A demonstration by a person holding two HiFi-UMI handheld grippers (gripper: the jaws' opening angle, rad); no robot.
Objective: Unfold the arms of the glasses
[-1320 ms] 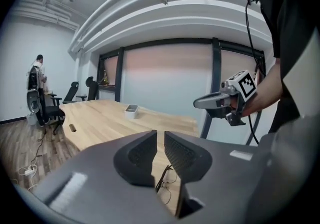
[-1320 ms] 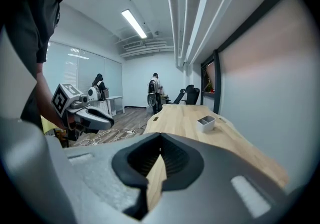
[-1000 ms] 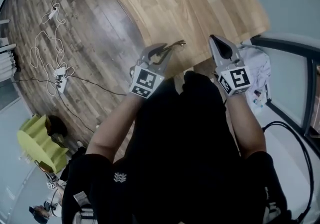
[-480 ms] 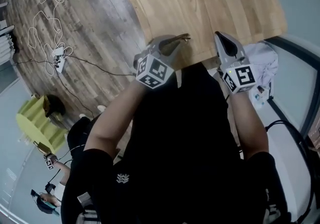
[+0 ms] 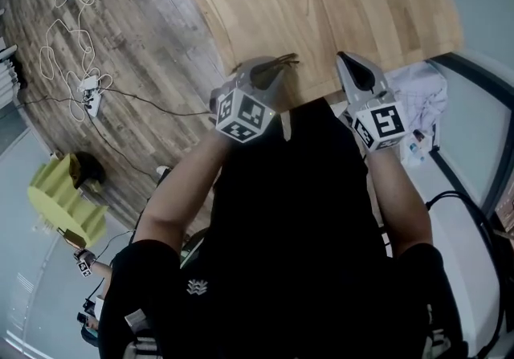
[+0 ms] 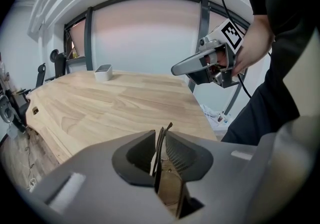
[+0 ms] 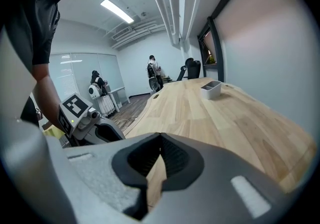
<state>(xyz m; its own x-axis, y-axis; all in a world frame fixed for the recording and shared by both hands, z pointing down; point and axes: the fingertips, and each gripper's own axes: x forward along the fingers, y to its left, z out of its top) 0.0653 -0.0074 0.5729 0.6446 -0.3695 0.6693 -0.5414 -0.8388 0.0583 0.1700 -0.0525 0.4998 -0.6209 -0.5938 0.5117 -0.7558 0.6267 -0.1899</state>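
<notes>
Left gripper [image 5: 265, 72], jaws just closing, pinches the folded glasses [image 6: 159, 163] edge-on over the wooden table [image 5: 337, 4] edge to steady them; right gripper [image 5: 354, 70] clenched, empty, alongside; likely poised to swing an arm out.

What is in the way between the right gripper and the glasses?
Nothing visible is in the way. The glasses are pinched in the left gripper, whose jaws have just been closing on them. The right gripper, shut and empty, hangs beside them, with only open air in the gap between the two.
</notes>
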